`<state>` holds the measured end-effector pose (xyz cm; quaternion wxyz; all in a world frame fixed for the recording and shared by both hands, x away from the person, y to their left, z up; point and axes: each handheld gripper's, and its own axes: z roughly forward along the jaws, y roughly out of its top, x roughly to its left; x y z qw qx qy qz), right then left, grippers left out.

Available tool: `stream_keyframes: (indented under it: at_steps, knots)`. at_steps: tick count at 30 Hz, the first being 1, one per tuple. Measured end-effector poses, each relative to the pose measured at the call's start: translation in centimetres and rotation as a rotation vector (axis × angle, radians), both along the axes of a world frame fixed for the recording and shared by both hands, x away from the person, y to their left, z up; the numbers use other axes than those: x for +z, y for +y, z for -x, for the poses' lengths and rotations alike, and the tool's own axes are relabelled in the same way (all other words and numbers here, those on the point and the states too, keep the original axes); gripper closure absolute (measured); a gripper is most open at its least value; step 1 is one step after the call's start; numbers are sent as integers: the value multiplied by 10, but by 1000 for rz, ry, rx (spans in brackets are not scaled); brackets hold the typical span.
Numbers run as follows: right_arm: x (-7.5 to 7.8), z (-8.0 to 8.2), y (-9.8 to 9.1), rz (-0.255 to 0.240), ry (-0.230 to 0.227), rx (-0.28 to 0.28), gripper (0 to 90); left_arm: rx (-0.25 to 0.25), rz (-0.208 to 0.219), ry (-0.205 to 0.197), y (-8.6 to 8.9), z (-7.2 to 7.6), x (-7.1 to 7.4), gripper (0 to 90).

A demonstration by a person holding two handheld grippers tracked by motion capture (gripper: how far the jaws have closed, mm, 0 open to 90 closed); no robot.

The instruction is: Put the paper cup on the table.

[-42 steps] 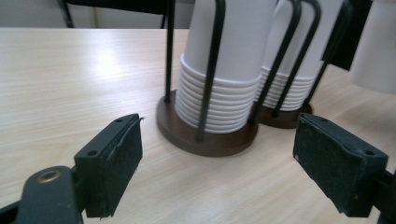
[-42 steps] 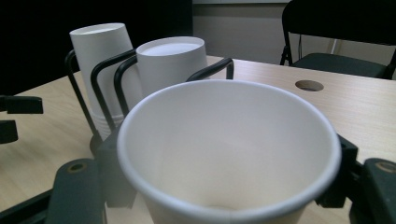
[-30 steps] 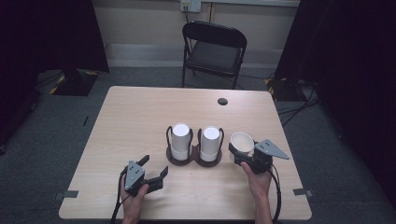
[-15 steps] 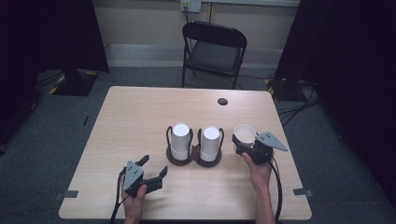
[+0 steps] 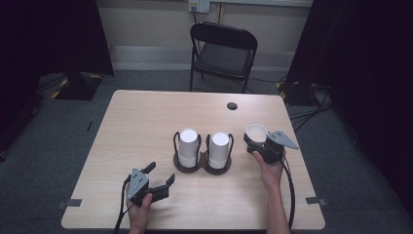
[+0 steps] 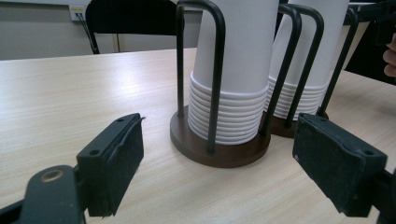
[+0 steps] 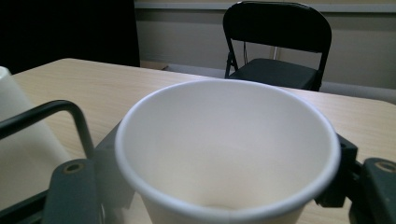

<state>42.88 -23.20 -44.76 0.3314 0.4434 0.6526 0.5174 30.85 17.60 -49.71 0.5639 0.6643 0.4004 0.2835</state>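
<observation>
Since the earlier frames my right claw [image 5: 257, 142] has been carrying the paper cup [image 5: 256, 132] up the frame, from low beside the cup holder [image 5: 202, 165] toward the right middle of the high view, while my left claw [image 5: 160, 176] has been keeping its place at the lower left. I am judging that the cup is freshly pulled off a stack and I am now taking it clear of the holder to set it down upright on open bench [image 5: 146, 117].

In the high view, the cup is sitting mouth-up at the tip of my right claw, just to the right of the right-hand stack of cups [image 5: 219, 148], apart from it. My left claw is resting spread and empty, pointing toward the holder's base.

In the left claw view, my two black pads [image 6: 116, 158] are standing wide apart with nothing between them; the holder [image 6: 219, 149] and its left stack [image 6: 236, 70] are filling the centre and top of the frame, near but not touching.

In the right claw view, the cup [image 7: 229, 154] is taking up the centre and bottom of the frame, rim toward the camera, and my right claw is pinching it by its sides, jaws showing at lower left and lower right. A wire loop [image 7: 51, 116] of the holder is curving in at the left edge, and the folding chair [image 7: 278, 42] is standing in the upper right.
</observation>
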Motion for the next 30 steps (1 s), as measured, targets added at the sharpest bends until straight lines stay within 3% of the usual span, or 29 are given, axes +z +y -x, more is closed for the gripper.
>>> stream_keyframes:
  at_steps: [3,12,30]
  knots:
    - [-6,-6,-3,-10,19,-8,256,13,-3,9,0,-1,0,164]
    - [-25,-21,-4,22,80,-34,255,14,0,-2,0,0,0,166]
    - [-36,-20,-2,53,97,-43,252,28,6,-5,1,1,0,166]
